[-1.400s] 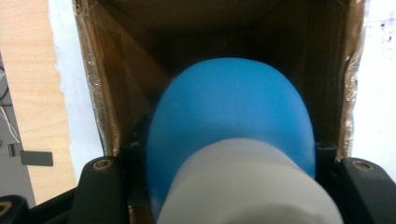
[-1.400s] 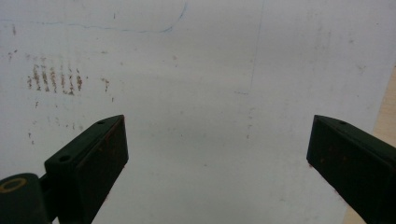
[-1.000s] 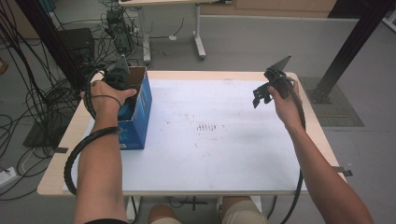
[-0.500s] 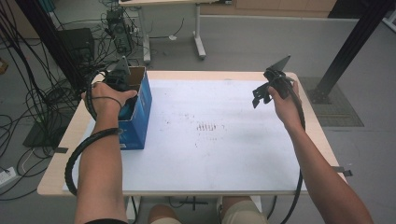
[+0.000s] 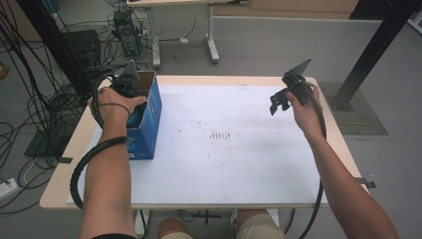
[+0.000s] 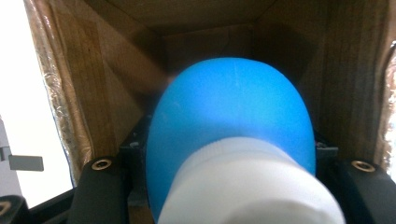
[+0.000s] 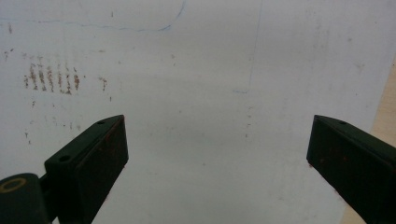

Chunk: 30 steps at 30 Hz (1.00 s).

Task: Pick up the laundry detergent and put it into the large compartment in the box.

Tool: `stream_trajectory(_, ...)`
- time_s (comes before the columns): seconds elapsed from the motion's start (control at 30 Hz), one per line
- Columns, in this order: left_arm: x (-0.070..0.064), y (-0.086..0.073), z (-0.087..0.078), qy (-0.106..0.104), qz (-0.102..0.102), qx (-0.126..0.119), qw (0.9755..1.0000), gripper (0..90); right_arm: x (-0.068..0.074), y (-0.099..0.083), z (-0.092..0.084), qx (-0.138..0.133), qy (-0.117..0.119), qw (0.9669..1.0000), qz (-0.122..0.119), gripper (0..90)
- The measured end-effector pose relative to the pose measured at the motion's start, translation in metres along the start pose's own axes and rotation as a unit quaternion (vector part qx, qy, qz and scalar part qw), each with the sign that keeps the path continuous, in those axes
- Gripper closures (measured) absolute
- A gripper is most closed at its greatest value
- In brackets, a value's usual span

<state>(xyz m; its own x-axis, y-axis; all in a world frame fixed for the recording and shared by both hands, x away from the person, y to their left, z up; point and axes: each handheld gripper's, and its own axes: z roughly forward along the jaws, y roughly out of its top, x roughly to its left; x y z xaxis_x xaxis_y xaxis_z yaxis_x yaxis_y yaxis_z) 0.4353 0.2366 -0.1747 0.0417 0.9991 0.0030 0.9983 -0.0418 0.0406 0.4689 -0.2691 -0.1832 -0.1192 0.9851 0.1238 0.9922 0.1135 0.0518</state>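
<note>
Left gripper (image 5: 130, 85): down inside the open top of the blue box (image 5: 149, 124), at the table's left edge; jaws clamped either side of a blue ball-like thing (image 6: 231, 126) with a white end (image 6: 247, 186).
Blue thing: sits between the jaws within brown cardboard walls (image 6: 93, 84); rounded blue part points deeper into the box, white part nearest the camera; exact kind of object cannot be told.
Right gripper (image 7: 217, 154): held above the table's far right part, gripped by the right hand (image 5: 304, 107); jaws spread wide, nothing between them, rust-coloured marks on the inner faces.
Below right gripper: bare white sheet (image 7: 201, 70) with faint blue lines and a patch of brown specks (image 7: 51, 77) off to the left.
Box: open-topped, blue outside, brown inside, standing on the white sheet near the left rim.
Table (image 5: 343, 144): pale wooden edge around the white sheet; speck patch (image 5: 221, 135) near its middle, well apart from both grippers.
Floor: grey, tangled black cables (image 5: 30, 114) at left.
</note>
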Motion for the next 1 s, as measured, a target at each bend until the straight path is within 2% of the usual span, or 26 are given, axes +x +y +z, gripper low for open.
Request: stream_trajectory(1.0,0.0008,-0.0005,0.0003,-0.001,-0.002,-0.002,1.0000,37.7,0.0007,0.0001,0.0000,0.000,0.000,1.0000,0.001,5.5)
